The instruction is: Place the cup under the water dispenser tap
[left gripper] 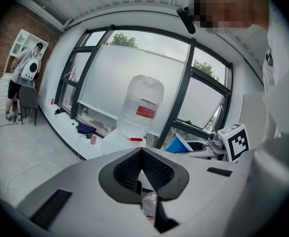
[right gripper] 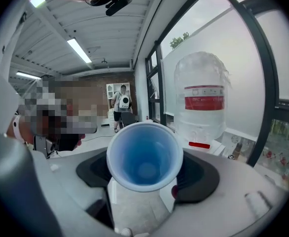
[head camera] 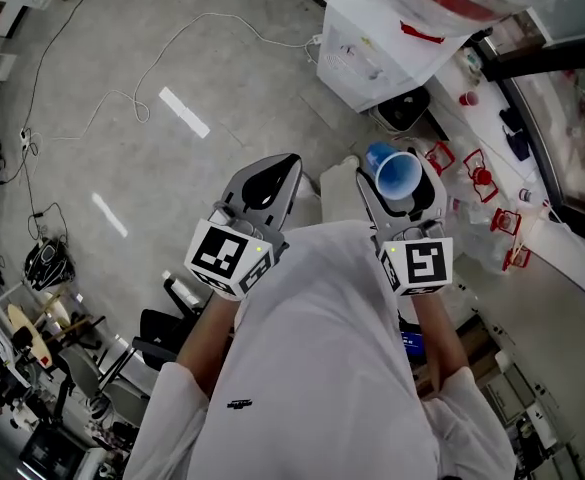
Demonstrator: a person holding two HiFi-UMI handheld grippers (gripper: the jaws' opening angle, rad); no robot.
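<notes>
A blue cup (head camera: 394, 175) is held mouth-up in my right gripper (head camera: 400, 186), whose jaws close on its sides. In the right gripper view the cup (right gripper: 145, 156) fills the middle, its empty inside facing the camera, and hides the fingertips of that gripper (right gripper: 146, 169). The white water dispenser (head camera: 372, 53) stands ahead with a clear bottle (right gripper: 203, 98) on top and a red tap (right gripper: 199, 145) below it, some way beyond the cup. My left gripper (head camera: 264, 183) hangs beside the right one, tips together, empty. In its own view the gripper (left gripper: 142, 152) points at the dispenser (left gripper: 134, 117).
White cables (head camera: 122, 98) trail over the grey floor at the left. A black object (head camera: 404, 110) sits at the dispenser's foot. Small red items (head camera: 482, 178) line the window sill at the right. A person (left gripper: 23, 78) stands far off by a white shelf. Equipment clutter (head camera: 42, 338) lies lower left.
</notes>
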